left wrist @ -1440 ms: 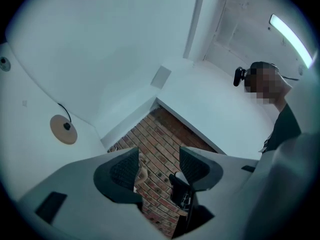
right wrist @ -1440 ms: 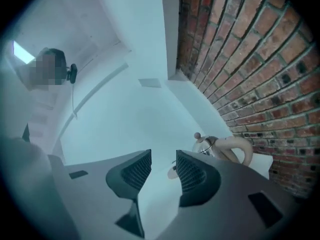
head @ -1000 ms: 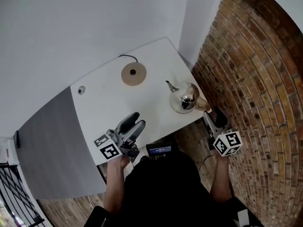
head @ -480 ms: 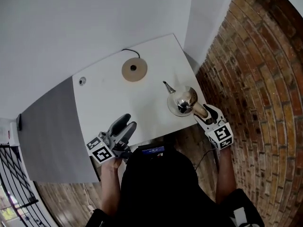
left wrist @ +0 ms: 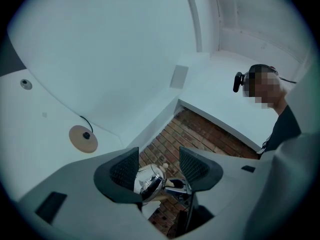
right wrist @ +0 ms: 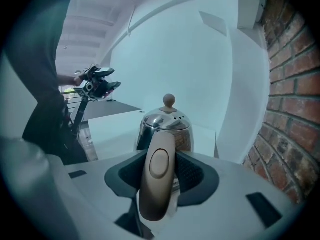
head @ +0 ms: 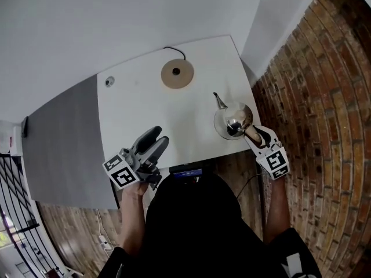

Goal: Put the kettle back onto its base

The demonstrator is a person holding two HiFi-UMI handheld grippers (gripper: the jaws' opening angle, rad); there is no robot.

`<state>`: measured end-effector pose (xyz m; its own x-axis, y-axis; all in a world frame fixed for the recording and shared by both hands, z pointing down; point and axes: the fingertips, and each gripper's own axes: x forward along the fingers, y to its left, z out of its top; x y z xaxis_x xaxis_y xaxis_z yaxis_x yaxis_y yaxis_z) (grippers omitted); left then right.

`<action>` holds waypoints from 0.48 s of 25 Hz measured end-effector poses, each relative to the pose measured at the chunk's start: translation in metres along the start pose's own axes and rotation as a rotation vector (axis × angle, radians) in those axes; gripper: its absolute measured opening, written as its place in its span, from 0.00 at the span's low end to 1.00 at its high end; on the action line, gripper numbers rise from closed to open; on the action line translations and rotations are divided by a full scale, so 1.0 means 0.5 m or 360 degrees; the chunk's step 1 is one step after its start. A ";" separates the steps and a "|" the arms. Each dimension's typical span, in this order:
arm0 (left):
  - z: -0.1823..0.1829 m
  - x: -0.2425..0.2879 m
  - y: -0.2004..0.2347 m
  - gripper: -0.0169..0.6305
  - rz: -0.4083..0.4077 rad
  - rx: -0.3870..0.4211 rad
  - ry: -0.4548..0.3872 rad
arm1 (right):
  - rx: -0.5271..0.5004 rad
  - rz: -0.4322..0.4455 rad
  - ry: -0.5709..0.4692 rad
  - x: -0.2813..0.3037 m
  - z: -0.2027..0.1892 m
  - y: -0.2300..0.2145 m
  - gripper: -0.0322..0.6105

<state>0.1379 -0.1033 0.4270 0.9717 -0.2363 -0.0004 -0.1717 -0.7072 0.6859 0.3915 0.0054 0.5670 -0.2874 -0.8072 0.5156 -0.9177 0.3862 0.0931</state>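
the shiny steel kettle (head: 232,119) (right wrist: 165,126) (left wrist: 148,180) stands upright directly ahead of the right gripper (head: 254,135) (right wrist: 160,173), which is closed on the kettle's tan handle (right wrist: 157,179) (head: 250,133), a pad pressed to each side. its spout points away from that gripper. whether its bottom rests on the white counter (head: 139,106) is hidden. the round tan base (head: 177,73) (left wrist: 83,138), with a black cord (head: 173,50), lies well ahead and left of the right gripper, apart from the kettle. the left gripper (head: 157,139) (left wrist: 157,166) hovers over the counter's near edge, jaws spread with nothing between them. a red brick wall (head: 316,97) (right wrist: 295,79) runs just right of the right gripper.
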 end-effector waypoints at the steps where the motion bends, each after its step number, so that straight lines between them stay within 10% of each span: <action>1: 0.002 -0.002 0.003 0.41 -0.0003 -0.0002 -0.0004 | 0.0001 -0.0008 0.0000 -0.001 0.001 0.001 0.31; 12: 0.010 -0.015 0.028 0.41 -0.0047 -0.0062 -0.0011 | 0.0136 -0.0164 0.0014 0.001 0.053 0.021 0.30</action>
<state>0.1275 -0.1146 0.4329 0.9750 -0.2206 -0.0259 -0.1366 -0.6876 0.7131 0.3742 -0.0030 0.5456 -0.1883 -0.8364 0.5147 -0.9624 0.2617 0.0732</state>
